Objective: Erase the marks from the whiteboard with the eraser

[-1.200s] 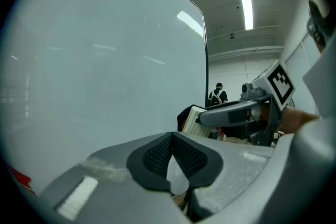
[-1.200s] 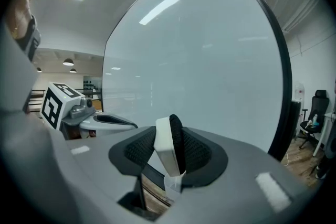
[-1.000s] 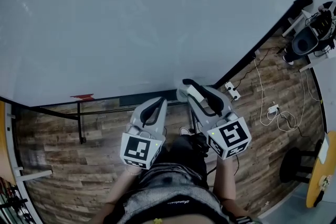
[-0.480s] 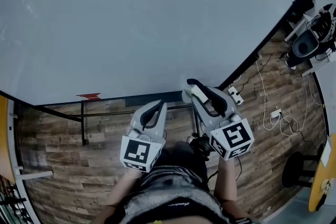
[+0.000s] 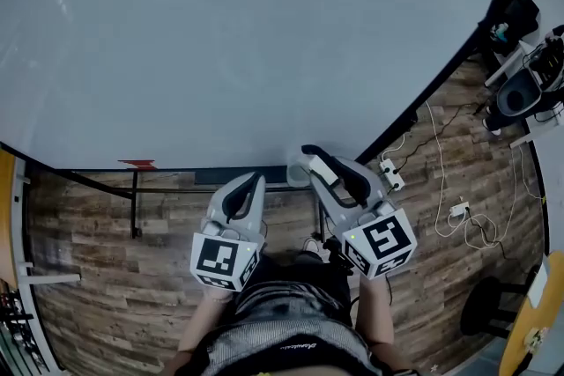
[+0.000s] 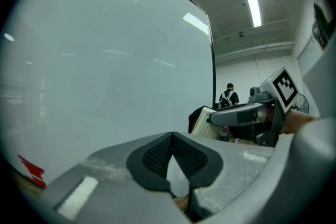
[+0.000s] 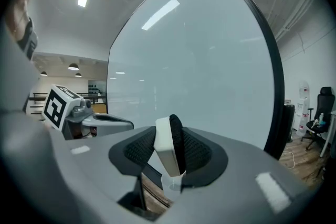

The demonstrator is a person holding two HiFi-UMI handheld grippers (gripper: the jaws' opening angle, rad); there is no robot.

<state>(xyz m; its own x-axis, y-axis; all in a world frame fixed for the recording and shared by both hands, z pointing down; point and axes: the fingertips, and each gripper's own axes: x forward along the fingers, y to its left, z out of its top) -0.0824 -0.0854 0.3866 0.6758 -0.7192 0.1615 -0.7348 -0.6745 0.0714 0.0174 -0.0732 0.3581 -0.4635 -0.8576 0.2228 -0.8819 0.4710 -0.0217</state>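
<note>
The whiteboard (image 5: 229, 40) fills the upper part of the head view, and I make out no clear marks on its pale surface. My right gripper (image 5: 308, 156) is shut on the eraser (image 7: 169, 150), a white block with black felt held upright between the pads. It hangs just in front of the board's lower edge, apart from the surface. To its left my left gripper (image 5: 251, 182) is shut with nothing in it, its pads (image 6: 157, 155) meeting. The left gripper view also shows the whiteboard (image 6: 105, 60) and the eraser (image 6: 203, 124).
A small red object (image 5: 137, 164) lies on the board's ledge at the left. The black stand frame (image 5: 132, 207) runs below the ledge. Power strips and cables (image 5: 458, 207) lie on the wood floor at the right, near chairs (image 5: 520, 92). A person (image 6: 229, 96) stands far off.
Both grippers have shifted slightly left and a little back from the board's lower edge. The eraser stays in the right gripper and the left stays shut.
</note>
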